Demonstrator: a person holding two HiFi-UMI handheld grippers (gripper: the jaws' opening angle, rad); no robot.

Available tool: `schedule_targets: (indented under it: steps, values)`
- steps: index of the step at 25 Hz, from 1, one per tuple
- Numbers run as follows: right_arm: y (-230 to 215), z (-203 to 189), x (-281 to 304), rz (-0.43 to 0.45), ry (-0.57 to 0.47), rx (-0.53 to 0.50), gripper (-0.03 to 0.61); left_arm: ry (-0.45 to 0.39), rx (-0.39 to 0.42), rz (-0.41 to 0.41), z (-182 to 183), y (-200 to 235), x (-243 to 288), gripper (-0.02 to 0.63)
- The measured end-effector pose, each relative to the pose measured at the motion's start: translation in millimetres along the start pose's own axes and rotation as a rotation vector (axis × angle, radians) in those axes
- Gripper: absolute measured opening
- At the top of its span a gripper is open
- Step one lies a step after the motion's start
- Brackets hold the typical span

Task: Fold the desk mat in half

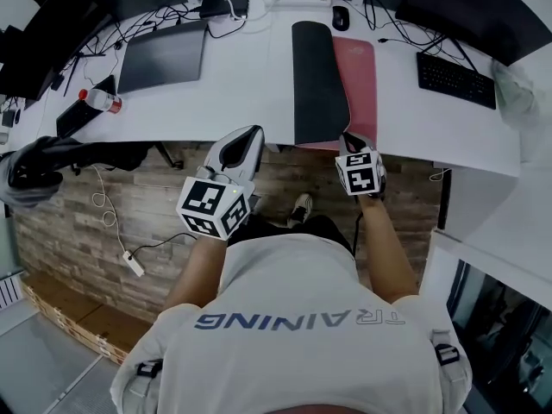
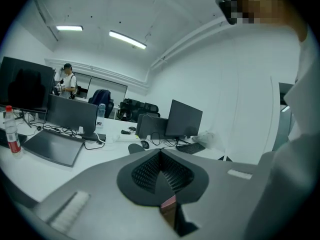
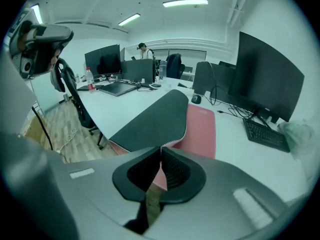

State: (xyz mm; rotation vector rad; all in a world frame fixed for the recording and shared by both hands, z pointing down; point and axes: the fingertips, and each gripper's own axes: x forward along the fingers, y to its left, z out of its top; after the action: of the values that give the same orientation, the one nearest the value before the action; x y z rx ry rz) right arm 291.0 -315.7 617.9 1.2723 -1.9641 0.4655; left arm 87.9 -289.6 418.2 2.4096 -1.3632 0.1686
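**A:** Far left of the desk (image 1: 250, 102), what did you have there?

**B:** One bottle (image 1: 102, 102), red cap on, standing near the left edge. I couldn't tell what was in it. It was the only container out.

**A:** And your left gripper (image 1: 250, 136)?

**B:** It was off the desk, just short of the front edge, with its jaws pressed together on nothing.

**A:** The desk mat (image 1: 321, 67)?

**B:** It lay right of centre, running from the front edge back toward the mouse (image 1: 341, 17). Its black underside was turned over as a flap, and a pink strip showed bare along the right side.

**A:** Right gripper (image 1: 352, 141)?

**B:** It was at the front edge, jaws pinched on the flap's near corner, the stitched hem right at the tips.

**A:** So, mid-fold?

**B:** I'd judge so: the flap was over, but the edges weren't matched. Your next move called for carrying that corner right until hem met hem, laying it flat, then letting go. Your left could have pinned the crease.
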Motion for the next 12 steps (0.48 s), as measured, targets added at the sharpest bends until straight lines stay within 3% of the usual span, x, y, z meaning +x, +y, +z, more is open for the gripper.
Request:
schedule_targets:
  steps: [12]
  values:
    - [-57.9,-56.1,-9.0,-0.062,0.057,0.128,0.026,0.015,0.012,-0.07,-5.8,-42.2,28.8,-0.002]
